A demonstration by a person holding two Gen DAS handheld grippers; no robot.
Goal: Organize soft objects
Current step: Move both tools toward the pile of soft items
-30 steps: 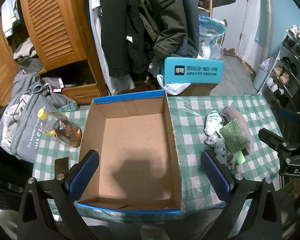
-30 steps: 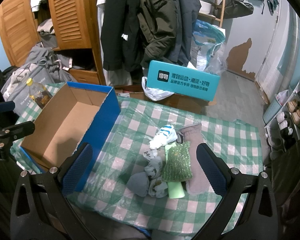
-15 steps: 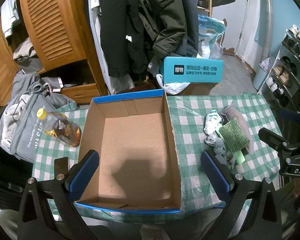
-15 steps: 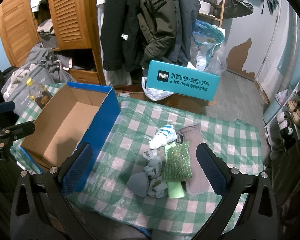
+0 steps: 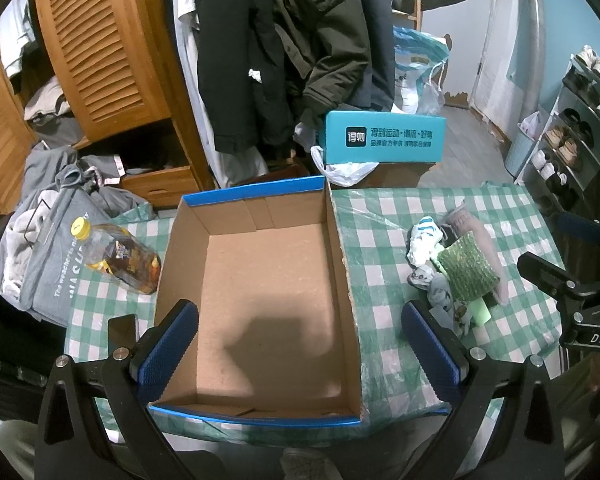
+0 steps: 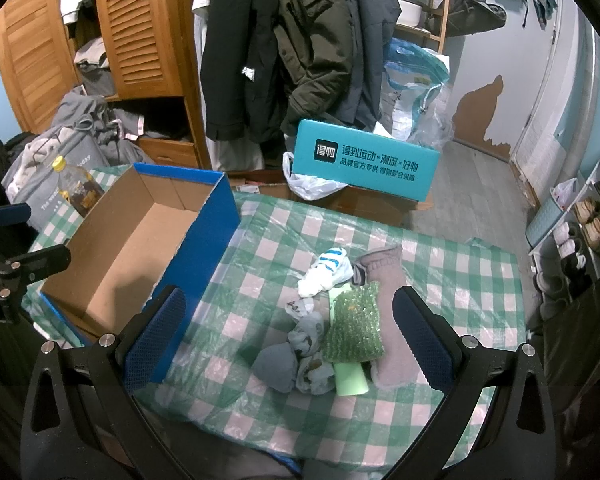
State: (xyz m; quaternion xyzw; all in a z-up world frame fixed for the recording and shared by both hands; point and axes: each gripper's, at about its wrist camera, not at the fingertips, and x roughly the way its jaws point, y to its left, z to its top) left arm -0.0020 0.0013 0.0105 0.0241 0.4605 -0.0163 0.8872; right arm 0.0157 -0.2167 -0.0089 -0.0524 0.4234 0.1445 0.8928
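Note:
A pile of soft things lies on the green checked tablecloth (image 6: 440,264): a white and blue sock (image 6: 326,270), a grey-pink sock (image 6: 388,308), a sparkly green cloth (image 6: 356,326), a light green piece (image 6: 352,378), a patterned sock (image 6: 310,344) and a dark grey sock (image 6: 276,366). The pile also shows in the left wrist view (image 5: 456,264). An empty blue cardboard box (image 5: 260,288) stands left of the pile. My left gripper (image 5: 298,348) is open above the box's near end. My right gripper (image 6: 286,340) is open above the pile.
A bottle of amber liquid (image 5: 116,256) lies left of the box, next to a grey bag (image 5: 48,256). A teal box (image 6: 364,160) stands beyond the table. Coats (image 6: 300,40) and a wooden wardrobe (image 6: 132,28) are behind. A shoe rack (image 6: 584,224) is at the right.

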